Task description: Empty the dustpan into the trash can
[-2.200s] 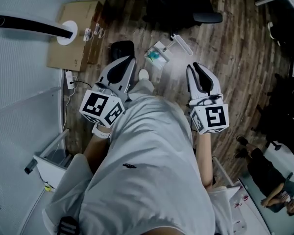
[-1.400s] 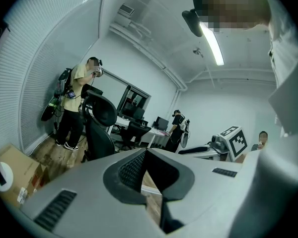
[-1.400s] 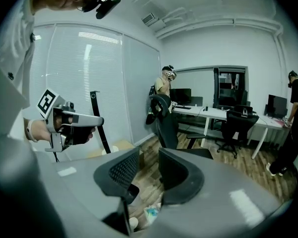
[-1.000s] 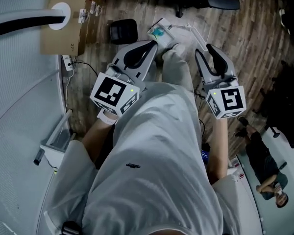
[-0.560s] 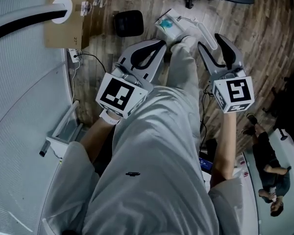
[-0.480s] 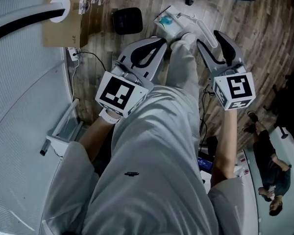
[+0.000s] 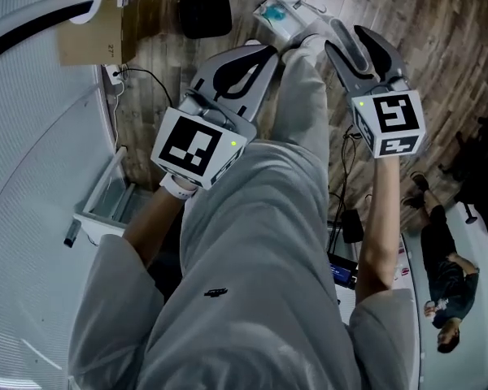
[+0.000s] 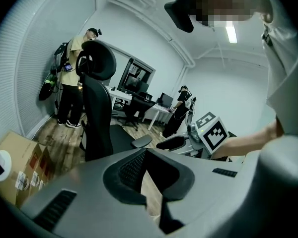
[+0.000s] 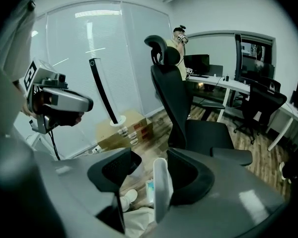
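**Right tongs stood open at the dustpan handle; left tongs closed and empty**

A wooden floor (image 7: pixel 439 47) ran under everything. The person's pale trousers (image 7: pixel 252 258) filled the middle of the head view. A black office chair (image 9: pixel 181 103) stood beyond the grippers, and a cardboard box (image 7: pixel 93 35) lay flat by the wall at the upper left.

The left gripper (image 7: pixel 264 53) was held out over the person's left leg. In its own view its jaw tips met (image 8: pixel 145 151). Only bare floor showed through the hollow behind them, so it gripped nothing.

The right gripper (image 7: pixel 351 41) was held out on the other side of the forward leg, pointing down toward the floor. Its jaws stood wide apart (image 9: pixel 150 153) and had just been opening.

The black trash can (image 7: pixel 205 13) stood on the floor between the cardboard box and the dustpan, apart from both.

The white dustpan (image 7: pixel 278 13) sat on the floor just beyond the person's forward foot, with something teal in its tray. Its handle (image 7: pixel 335 31) reached toward the right gripper. In the right gripper view the handle (image 9: pixel 160 187) rose in the gap between the open jaws, nearer the right-hand one, and the pads were not pressing on it. A pale shoe (image 9: pixel 125 197) showed low in that view, just beside the dustpan's tray.
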Available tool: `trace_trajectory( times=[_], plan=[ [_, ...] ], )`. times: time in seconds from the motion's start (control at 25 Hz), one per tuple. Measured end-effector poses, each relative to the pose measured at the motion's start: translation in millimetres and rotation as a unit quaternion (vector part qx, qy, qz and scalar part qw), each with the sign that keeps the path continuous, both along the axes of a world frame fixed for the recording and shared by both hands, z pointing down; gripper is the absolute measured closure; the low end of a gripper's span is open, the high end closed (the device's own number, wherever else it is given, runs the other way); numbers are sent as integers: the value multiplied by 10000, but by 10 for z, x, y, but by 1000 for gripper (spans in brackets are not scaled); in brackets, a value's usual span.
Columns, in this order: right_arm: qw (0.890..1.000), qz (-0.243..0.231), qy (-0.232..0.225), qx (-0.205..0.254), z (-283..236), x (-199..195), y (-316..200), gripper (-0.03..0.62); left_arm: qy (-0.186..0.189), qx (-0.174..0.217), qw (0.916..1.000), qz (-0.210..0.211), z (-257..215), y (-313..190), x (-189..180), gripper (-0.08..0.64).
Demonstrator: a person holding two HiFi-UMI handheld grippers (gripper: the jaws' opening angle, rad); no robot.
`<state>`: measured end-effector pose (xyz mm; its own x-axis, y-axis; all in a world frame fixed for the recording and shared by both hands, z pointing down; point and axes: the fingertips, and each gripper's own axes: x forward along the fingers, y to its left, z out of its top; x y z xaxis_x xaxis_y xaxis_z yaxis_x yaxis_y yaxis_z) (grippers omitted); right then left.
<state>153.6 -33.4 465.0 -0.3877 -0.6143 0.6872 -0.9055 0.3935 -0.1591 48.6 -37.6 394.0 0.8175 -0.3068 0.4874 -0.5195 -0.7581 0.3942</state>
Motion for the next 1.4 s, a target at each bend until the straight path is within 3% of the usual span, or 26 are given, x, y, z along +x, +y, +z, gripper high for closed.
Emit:
trace_trajectory(
  times=[0.48, 0.64, 0.76, 1.12, 1.4],
  plan=[
    [9977, -264, 220, -588, 597, 32, -94, 355, -140, -255, 9994, -175, 406, -48, 46, 554],
    [9966, -319, 328, -689, 749, 62, -98, 403, -256, -499, 9983, -179, 531, 31, 62, 552],
    [9962, -392, 307, -712, 828, 58, -108, 443, -266, -471, 9984, -176, 585, 50, 86, 554],
    [9943, -340, 343, -950, 832, -29, -155, 449, -157, -489, 9986, -130, 590, 32, 162, 552],
    [9950, -12, 272, -956, 824, 46, -168, 453, -190, -541, 9983, -125, 586, 82, 132, 552]
  ],
)
